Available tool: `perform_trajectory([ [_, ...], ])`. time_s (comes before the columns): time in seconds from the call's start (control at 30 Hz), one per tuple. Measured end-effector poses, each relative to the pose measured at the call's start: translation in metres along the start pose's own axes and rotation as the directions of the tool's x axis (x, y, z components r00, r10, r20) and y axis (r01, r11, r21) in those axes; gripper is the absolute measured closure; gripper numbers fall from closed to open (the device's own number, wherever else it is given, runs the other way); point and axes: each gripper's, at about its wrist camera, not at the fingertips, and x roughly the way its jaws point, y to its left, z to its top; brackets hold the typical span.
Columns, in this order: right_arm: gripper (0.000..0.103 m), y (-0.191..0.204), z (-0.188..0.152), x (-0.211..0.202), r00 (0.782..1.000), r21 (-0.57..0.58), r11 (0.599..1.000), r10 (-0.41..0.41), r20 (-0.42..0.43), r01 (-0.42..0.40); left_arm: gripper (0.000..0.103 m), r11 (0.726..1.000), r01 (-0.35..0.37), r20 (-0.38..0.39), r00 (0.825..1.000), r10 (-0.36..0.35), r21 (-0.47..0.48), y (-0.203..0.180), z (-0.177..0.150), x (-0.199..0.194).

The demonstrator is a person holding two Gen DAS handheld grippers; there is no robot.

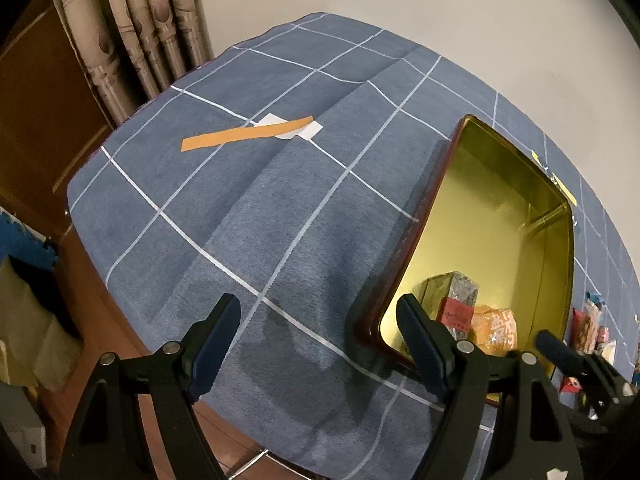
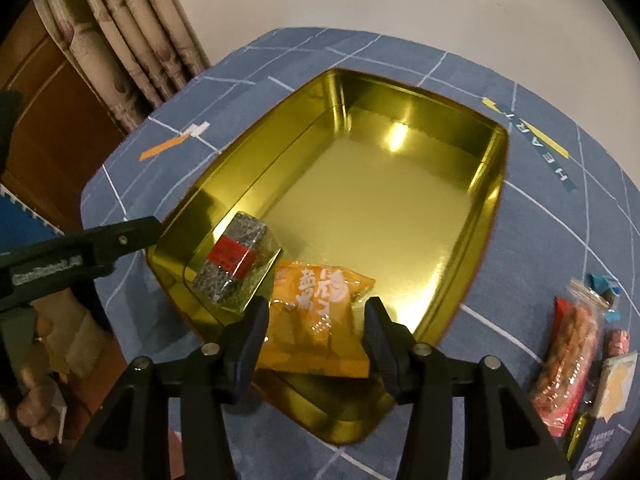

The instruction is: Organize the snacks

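Note:
A gold tin [image 2: 490, 200] with a dark red outside stands on the blue checked cloth [image 1: 224, 208]. In its near left corner a grey speckled block with a red label [image 2: 236, 264] leans on the wall. An orange snack packet [image 2: 316, 312] lies beside the block. My right gripper [image 2: 316, 320] is open with this packet between its fingers, the pads close to its edges. My left gripper [image 1: 318, 308] stands open over bare cloth left of the tin [image 1: 440, 184], with nothing in it. The left wrist view also shows the block [image 1: 460, 296] and the packet [image 1: 494, 330].
Several loose snacks [image 2: 568, 364] lie on the cloth right of the tin. A strip of orange tape [image 1: 248, 134] is stuck to the cloth at the far left. A curtain [image 1: 140, 32] and a wooden door are behind the table. A person's hand [image 2: 36, 412] holds the left gripper's handle.

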Motion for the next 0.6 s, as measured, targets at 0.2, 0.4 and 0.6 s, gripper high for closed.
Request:
perform_trajectory([
  [0.2,0.052,-0.030,-0.013,-0.043,0.996,0.031,0.999,0.012,0.087,-0.015,0.026,1.000,-0.009,0.004,1.000,0.009,0.012,-0.002,-0.001,-0.001],
  [0.4,0.052,-0.080,-0.040,-0.090,0.988,0.120,0.991,-0.082,0.129,0.066,0.026,1.000,-0.019,0.008,1.000,0.019,0.021,-0.003,-0.001,-0.002],
  [0.6,0.049,-0.139,-0.087,-0.132,0.962,0.259,0.941,-0.253,0.106,0.219,0.026,0.999,-0.030,0.019,0.999,0.030,0.030,-0.004,-0.001,-0.004],
])
